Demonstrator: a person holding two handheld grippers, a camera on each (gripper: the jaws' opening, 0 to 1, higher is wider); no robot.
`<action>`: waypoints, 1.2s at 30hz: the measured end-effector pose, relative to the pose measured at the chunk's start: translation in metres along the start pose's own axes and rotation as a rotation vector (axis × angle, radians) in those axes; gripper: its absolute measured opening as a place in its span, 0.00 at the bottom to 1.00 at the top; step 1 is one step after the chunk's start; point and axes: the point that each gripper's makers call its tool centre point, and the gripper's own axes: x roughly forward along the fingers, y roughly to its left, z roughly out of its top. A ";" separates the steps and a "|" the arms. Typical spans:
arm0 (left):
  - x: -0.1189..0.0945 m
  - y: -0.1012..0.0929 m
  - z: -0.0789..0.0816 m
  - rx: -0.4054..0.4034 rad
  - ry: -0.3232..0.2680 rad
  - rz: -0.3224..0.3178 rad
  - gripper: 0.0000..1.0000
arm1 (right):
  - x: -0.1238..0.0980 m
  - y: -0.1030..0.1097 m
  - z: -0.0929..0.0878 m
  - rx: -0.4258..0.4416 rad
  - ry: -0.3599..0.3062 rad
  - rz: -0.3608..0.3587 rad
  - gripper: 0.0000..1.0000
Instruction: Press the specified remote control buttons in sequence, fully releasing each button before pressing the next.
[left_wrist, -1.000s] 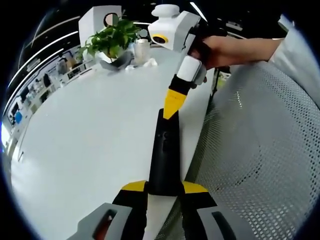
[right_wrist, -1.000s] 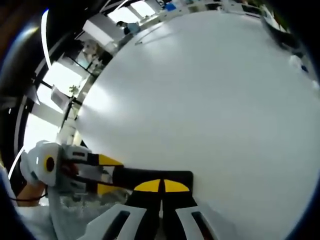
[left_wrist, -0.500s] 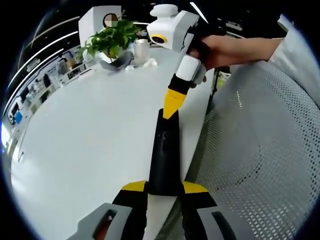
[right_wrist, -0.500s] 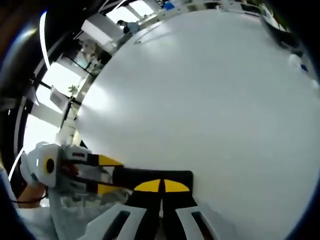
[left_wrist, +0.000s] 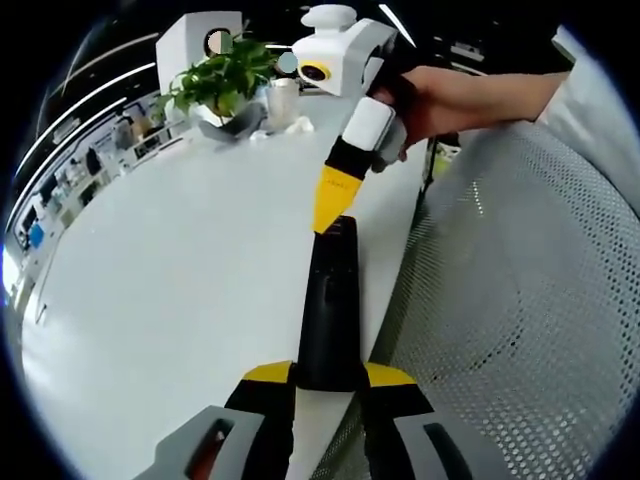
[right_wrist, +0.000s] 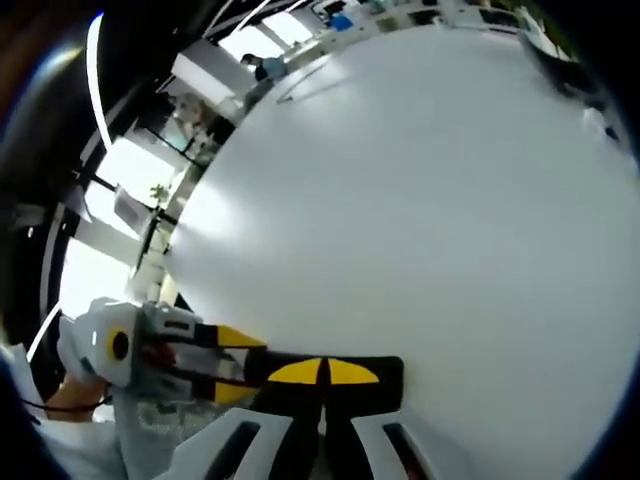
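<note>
Table (left_wrist: 180, 270) white, lying beneath both claws. Remote control (left_wrist: 328, 305) clamped at its near end by left gripper (left_wrist: 328, 376), long axis running straight ahead. Right gripper (left_wrist: 332, 205), jaws pinched together, sits at the far end, nearer the buttons.

We see a remote control (left_wrist: 328, 300) of matt black plastic, its face smooth with a faint sheen. The left gripper (left_wrist: 328, 374) holding it has yellow tips of a dull, rubbery look over smooth grey and white plastic. The right gripper (left_wrist: 333, 197) has the same matt yellow tip and a glossy white plastic body. The white table (left_wrist: 170, 270) is smooth with a soft satin glare. A grey perforated mesh surface (left_wrist: 520, 300) looks matt and finely textured.
</note>
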 end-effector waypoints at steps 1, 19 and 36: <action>0.000 0.000 0.000 0.002 0.000 0.000 0.24 | 0.001 0.000 0.000 0.002 0.005 0.003 0.00; 0.000 -0.001 0.001 0.006 -0.001 -0.002 0.24 | 0.008 -0.005 -0.004 -0.037 0.024 -0.048 0.00; 0.001 -0.001 0.001 0.005 -0.003 -0.003 0.24 | 0.012 -0.008 -0.004 -0.141 -0.009 -0.099 0.00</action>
